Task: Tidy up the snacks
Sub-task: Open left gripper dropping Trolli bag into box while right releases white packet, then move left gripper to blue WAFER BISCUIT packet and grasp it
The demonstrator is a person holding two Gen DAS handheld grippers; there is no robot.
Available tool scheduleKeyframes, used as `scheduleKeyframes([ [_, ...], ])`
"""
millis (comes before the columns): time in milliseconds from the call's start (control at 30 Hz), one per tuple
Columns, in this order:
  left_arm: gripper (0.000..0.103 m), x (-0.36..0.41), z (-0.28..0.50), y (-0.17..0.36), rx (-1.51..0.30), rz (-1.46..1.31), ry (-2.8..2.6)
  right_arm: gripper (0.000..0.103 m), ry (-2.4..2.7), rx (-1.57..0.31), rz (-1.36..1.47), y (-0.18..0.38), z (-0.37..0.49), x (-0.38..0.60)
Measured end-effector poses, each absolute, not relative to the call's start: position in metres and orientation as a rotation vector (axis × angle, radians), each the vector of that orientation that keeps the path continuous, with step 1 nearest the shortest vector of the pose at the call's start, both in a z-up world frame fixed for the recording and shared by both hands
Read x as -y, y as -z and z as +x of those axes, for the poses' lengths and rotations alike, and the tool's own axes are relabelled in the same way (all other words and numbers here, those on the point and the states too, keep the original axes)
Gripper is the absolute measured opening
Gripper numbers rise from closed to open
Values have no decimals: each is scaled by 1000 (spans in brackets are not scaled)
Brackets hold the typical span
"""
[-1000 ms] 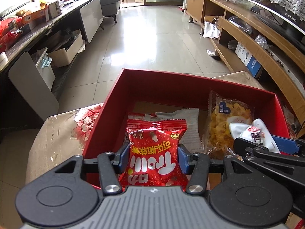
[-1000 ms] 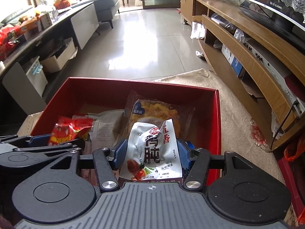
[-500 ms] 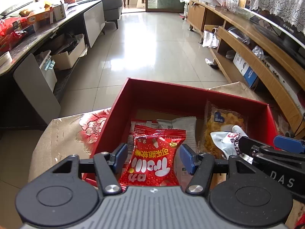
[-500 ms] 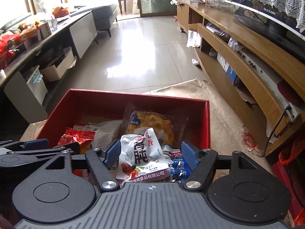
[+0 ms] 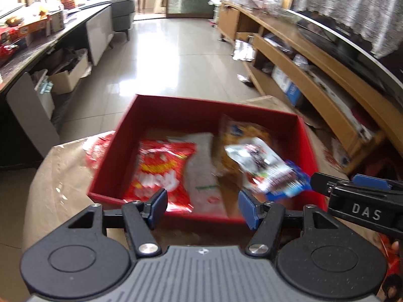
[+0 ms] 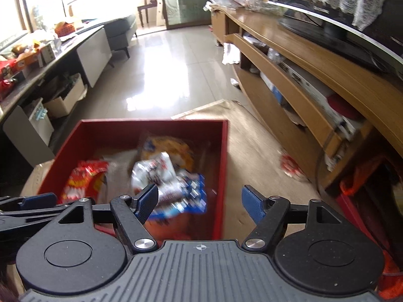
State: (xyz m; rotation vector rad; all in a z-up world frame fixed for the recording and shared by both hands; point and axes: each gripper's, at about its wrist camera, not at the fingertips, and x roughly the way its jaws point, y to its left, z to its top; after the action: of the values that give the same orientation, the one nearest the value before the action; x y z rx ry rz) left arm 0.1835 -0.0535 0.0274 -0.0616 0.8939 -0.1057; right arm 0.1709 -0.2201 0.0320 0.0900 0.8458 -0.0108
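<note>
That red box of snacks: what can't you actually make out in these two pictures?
- Print on the red packet and silver packet: motion blur in both views.
- Near inside corner of the red box: right wrist view, hidden behind the right tool.
- Box floor: covered by packets.
- Left tool: only its tips show in the right wrist view.

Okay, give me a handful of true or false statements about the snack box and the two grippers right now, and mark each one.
1. The red snack packet lies inside the red box. True.
2. The left gripper clamps the red packet. False: its jaws stand apart, empty.
3. The silver packet lies in the box. True.
4. The right gripper grips the silver packet. False: its jaws are opening, with nothing between them.
5. The box is blue. False: red.
</note>
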Motion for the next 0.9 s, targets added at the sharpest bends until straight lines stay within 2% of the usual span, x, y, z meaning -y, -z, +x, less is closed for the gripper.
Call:
scheduleKeyframes([
  [367, 60, 124, 154, 8, -1011, 59, 423, 82, 66, -917, 159, -23, 112, 269],
  [533, 60, 148, 164, 24, -1015, 148, 514, 82, 68, -951, 169, -13, 102, 285],
  [900, 60, 170, 190, 50, -1062, 162, 604, 82, 9, -942, 167, -17, 104, 287],
])
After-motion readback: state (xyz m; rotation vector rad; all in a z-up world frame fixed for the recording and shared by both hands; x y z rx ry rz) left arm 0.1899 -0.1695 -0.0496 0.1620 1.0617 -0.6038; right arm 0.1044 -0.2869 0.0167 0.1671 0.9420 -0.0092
